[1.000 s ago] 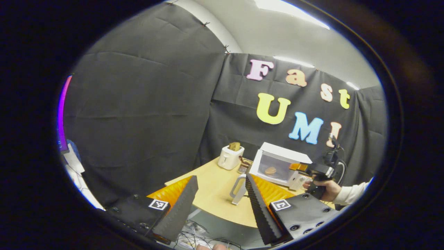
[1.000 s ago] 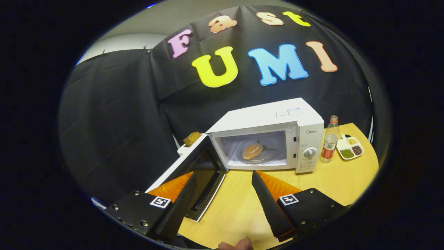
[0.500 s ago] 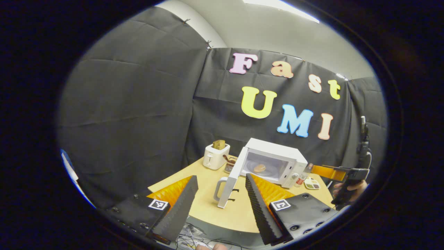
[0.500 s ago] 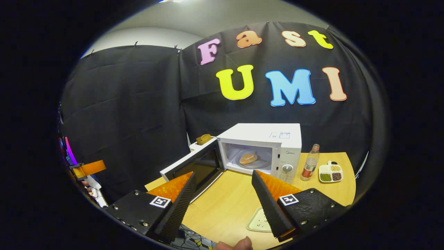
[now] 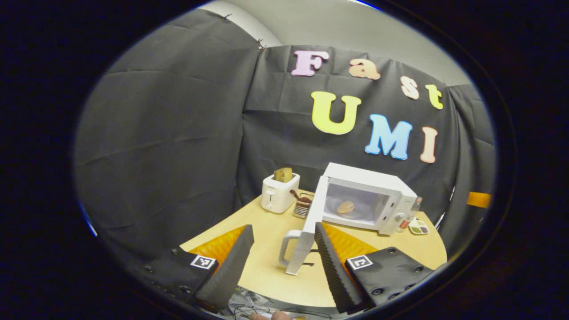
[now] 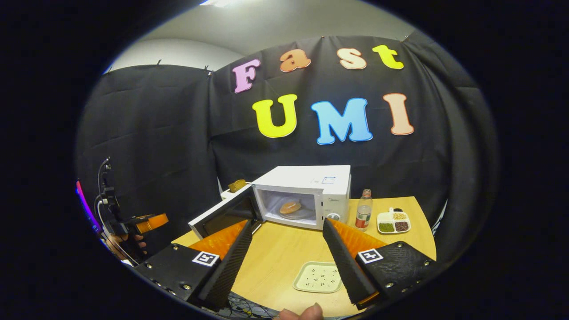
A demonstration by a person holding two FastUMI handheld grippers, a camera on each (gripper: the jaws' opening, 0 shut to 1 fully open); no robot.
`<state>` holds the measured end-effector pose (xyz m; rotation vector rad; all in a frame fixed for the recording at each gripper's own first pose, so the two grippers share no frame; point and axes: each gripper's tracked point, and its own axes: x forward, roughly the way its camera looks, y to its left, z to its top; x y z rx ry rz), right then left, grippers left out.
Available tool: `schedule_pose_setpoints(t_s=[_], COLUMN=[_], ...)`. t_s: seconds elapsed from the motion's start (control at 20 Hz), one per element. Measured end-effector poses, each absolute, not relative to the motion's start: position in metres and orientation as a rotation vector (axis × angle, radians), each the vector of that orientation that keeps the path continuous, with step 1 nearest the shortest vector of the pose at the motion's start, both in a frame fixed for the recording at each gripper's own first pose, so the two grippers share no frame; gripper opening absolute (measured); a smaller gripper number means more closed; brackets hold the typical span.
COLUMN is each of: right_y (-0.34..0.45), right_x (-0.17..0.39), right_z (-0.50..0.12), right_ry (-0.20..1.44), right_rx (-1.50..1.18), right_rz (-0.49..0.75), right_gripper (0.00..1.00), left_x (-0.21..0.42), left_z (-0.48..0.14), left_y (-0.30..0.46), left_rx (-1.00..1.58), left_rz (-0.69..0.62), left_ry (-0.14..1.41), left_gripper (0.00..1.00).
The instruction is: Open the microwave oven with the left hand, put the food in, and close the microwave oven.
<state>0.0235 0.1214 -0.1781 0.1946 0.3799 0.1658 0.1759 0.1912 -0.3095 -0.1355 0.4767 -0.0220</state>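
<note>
Microwave (image 6: 306,191) door (image 6: 222,213) open; bottle (image 6: 363,210), probably toaster (image 5: 279,194), beside.

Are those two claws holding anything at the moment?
No. The left claw and the right claw are both open with nothing between their fingers. The bun lies inside the open microwave.

Staged recording booth, black cloth walls (image 6: 146,133) pinned up, kitchen props stood on a wooden table (image 6: 284,253), cables beneath.

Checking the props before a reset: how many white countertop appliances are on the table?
2: the toaster at the table's far left corner, and the microwave oven to its right, door open with food inside. Others may be hidden behind them.
</note>
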Motion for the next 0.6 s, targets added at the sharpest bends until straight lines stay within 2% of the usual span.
schedule_pose_setpoints(t_s=[0.2, 0.25, 0.4, 0.6], right_y=[0.114, 0.113, 0.115, 0.107], right_x=[0.031, 0.034, 0.040, 0.035], right_z=[-0.179, -0.179, -0.182, -0.189], right_ry=[0.402, 0.406, 0.422, 0.455], right_rx=[0.194, 0.197, 0.203, 0.198], right_rz=[0.047, 0.016, -0.038, -0.110], right_gripper=[0.98, 0.98, 0.98, 0.98], left_x=[0.225, 0.236, 0.255, 0.262], left_z=[-0.385, -0.405, -0.456, -0.462], left_y=[0.217, 0.217, 0.207, 0.165], left_rx=[-0.080, -0.085, -0.069, -0.104], left_rz=[-0.063, -0.086, -0.141, -0.256], left_ry=[0.553, 0.574, 0.655, 0.673], left_gripper=[0.92, 0.87, 0.90, 0.93])
